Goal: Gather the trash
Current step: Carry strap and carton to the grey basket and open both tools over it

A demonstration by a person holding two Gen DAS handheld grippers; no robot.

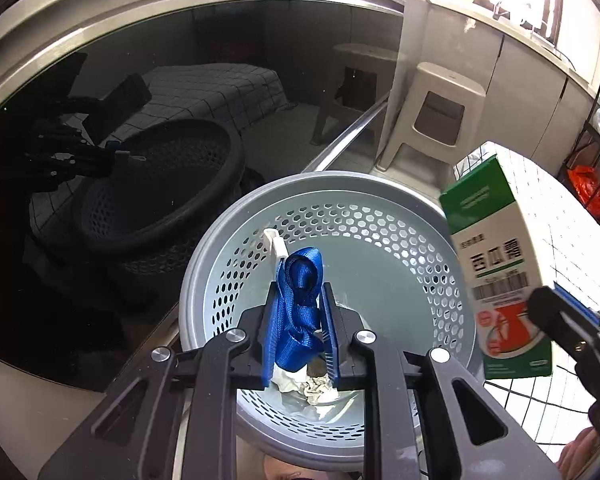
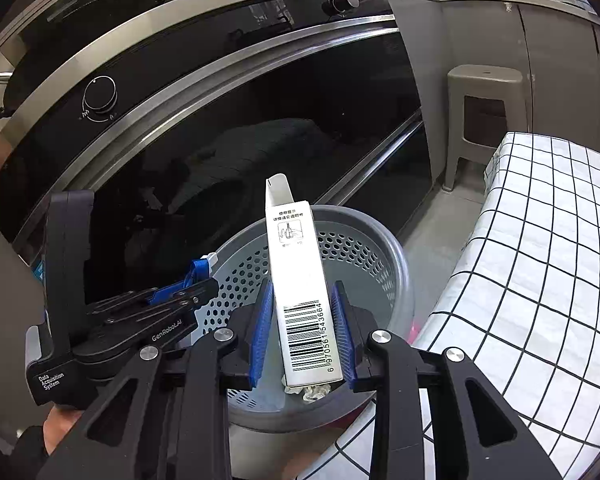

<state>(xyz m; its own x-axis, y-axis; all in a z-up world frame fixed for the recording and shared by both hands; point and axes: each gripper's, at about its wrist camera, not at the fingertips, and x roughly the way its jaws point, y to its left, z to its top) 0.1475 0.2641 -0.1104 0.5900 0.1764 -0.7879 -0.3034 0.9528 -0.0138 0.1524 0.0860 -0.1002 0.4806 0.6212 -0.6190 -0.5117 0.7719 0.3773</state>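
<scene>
A grey perforated basket point(image 1: 380, 248) stands below both grippers, with crumpled paper point(image 1: 316, 386) on its bottom. My left gripper point(image 1: 300, 300) is shut on a folded blue strap point(image 1: 296, 312) with a white clip point(image 1: 274, 242) at its end, held over the basket's inside. My right gripper point(image 2: 302, 286) is shut on a tall white and green carton point(image 2: 300, 280), upright above the basket point(image 2: 364, 248). The carton point(image 1: 496, 272) also shows at the right of the left wrist view. The left gripper point(image 2: 196, 280) with its strap hangs over the basket's left rim.
A dark glass oven door point(image 2: 260, 120) with steel handles rises right behind the basket. A beige plastic stool point(image 2: 484, 100) stands by the cabinets. A table with a black-and-white checked cloth point(image 2: 540, 240) lies to the right. A red bag point(image 1: 588, 188) hangs on a rack.
</scene>
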